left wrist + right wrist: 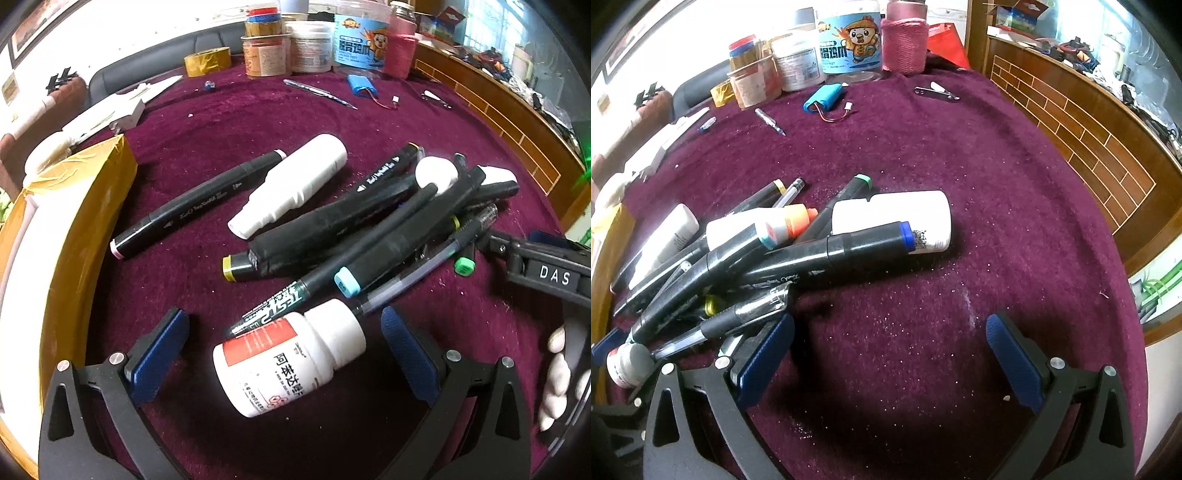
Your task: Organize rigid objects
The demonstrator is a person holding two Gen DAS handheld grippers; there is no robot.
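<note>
A pile of black markers and pens (pixel 388 229) lies on the maroon cloth, also in the right wrist view (pixel 746 266). A white pill bottle with a red label (pixel 288 354) lies on its side between the fingers of my open left gripper (pixel 284 343), untouched by the pads. A white squeeze bottle (pixel 291 184) and a lone black marker (pixel 195 203) lie further left. Another white bottle (pixel 894 218) lies behind the pile. My right gripper (pixel 890 339) is open and empty over bare cloth, its left finger (pixel 768 350) at the pile's edge.
A box wrapped in gold tape (pixel 62 229) stands at the left. Jars, a tape roll (pixel 208 61) and a pink-wrapped jar (pixel 905 44) line the far edge. A blue battery pack (pixel 827 96), a pen (pixel 317 92) and a clip (pixel 936 94) lie behind. A wooden rail (pixel 1071 122) curves on the right.
</note>
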